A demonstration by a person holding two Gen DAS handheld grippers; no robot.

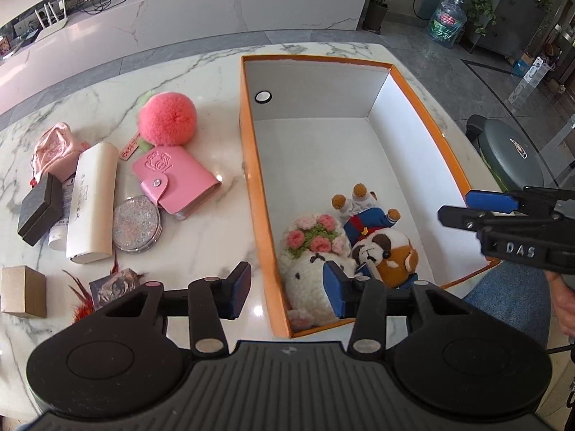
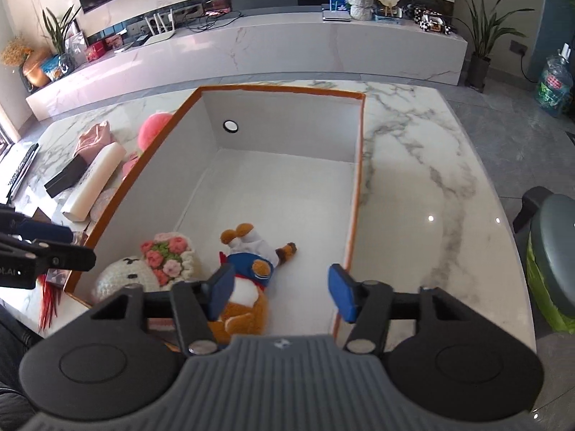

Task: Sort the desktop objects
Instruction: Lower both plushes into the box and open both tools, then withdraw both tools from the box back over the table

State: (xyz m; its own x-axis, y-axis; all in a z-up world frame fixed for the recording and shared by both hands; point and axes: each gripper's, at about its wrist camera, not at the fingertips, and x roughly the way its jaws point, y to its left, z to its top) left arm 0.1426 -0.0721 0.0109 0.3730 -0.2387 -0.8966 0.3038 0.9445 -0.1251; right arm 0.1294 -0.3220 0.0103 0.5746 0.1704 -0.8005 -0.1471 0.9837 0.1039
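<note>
While both grippers hang over the near end of an orange-rimmed box (image 1: 424,107) on a marble counter (image 1: 201,82), neither holds anything. The left gripper (image 1: 287,289) has its blue-padded fingers spread wide, straddling the box's left wall. The right gripper (image 2: 282,292) also has its fingers spread apart, above the box's near right corner. Inside the box, at its near end, lie three soft toys touching one another: a white crocheted plush with a pink flower crown (image 1: 312,251), a duck doll in a blue sailor outfit (image 2: 251,262) lying with its orange feet toward the far end, and a brown-and-white plush dog (image 1: 391,251). The far part of the box floor is bare. On the counter left of the box sit a pink fluffy pompom (image 1: 168,118), a pink snap wallet (image 1: 176,183), a round glitter compact (image 1: 136,224), a cream cylindrical case (image 1: 93,201), a black square box (image 1: 39,208), a pink pouch (image 1: 54,151), a small cardboard box (image 1: 23,291) and a red feather trinket (image 1: 86,298).
</note>
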